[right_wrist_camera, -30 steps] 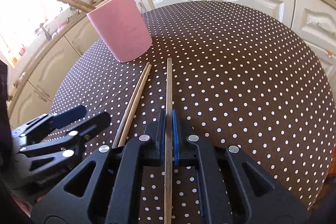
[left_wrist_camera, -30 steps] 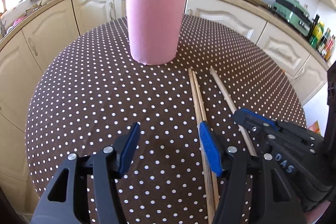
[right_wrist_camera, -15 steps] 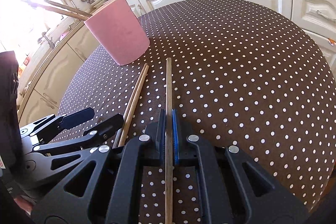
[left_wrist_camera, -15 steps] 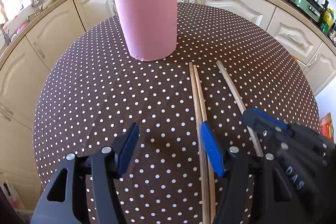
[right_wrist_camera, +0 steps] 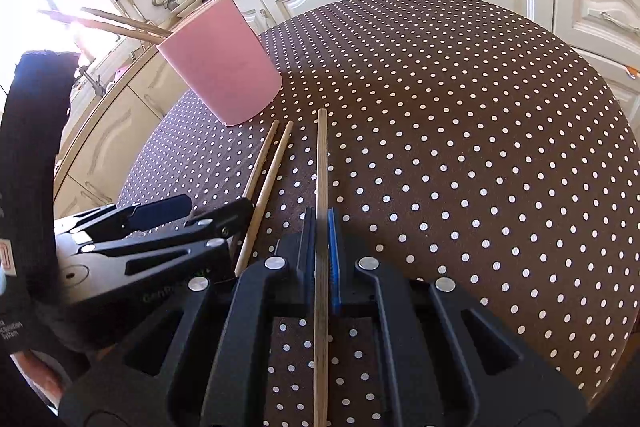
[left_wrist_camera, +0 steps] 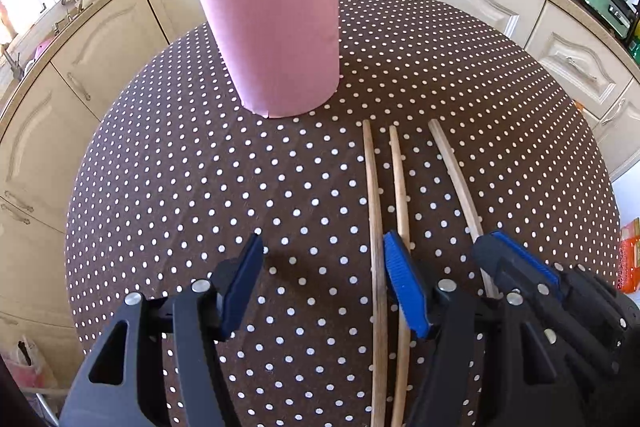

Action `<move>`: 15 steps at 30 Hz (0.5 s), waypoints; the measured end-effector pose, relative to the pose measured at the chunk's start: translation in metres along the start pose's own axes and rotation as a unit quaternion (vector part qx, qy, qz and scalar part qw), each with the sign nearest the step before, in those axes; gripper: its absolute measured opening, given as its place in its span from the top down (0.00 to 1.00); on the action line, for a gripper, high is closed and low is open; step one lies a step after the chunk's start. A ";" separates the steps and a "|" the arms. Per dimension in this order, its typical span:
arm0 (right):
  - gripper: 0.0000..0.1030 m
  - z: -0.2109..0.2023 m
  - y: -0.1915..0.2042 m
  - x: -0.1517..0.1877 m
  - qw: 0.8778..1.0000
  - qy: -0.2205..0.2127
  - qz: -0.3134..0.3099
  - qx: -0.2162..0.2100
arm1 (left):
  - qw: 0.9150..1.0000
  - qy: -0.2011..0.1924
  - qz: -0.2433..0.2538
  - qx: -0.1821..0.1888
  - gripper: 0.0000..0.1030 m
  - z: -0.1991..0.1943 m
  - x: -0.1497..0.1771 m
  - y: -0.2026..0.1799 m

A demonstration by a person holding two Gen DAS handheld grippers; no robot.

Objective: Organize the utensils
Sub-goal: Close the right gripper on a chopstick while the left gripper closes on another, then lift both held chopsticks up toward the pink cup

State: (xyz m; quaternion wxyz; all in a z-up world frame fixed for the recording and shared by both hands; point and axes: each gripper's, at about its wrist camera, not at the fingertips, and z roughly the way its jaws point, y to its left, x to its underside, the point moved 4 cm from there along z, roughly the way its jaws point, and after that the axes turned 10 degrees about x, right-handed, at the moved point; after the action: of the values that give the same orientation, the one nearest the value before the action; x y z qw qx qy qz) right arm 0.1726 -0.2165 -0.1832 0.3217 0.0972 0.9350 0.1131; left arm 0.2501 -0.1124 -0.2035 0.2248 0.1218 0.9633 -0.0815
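Right gripper (right_wrist_camera: pixel 320 247) is clamped tight on a chopstick (right_wrist_camera: pixel 321 163), pinching it near mid-length, the stick running up the centre of the right wrist view toward the pink cup (right_wrist_camera: pixel 222 67). Left gripper (left_wrist_camera: pixel 320 283) hangs over the tabletop (left_wrist_camera: pixel 200 187) with its jaws closing, the inner chopstick (left_wrist_camera: pixel 376 211) of the loose pair between them but not yet pinched. Its mate (left_wrist_camera: pixel 398 183) sits just under the right-hand pad.

Risks here: those two loose sticks lie very near each other, so the closing pad could land on the outer one and roll it aside, or grab both at once. The two grippers are also crowded together at lower right of the left wrist view; a bump could jog the held stick.

The sticks are plain pale wood, thin, straight and round, likely quick to roll on the dotted cloth. The cup, upper centre, already holds several more, fanned outward.
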 end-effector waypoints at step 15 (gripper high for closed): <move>0.93 0.000 0.012 0.004 0.999 0.011 -0.036 0.020 | 0.999 -0.042 -0.016 0.024 0.93 -0.012 0.008 0.006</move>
State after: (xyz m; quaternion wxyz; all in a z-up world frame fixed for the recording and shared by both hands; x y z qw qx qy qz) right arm 0.1705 -0.2042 -0.1825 0.3128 0.0688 0.9436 0.0840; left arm 0.2396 -0.1020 -0.1970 0.2608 0.1079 0.9527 -0.1131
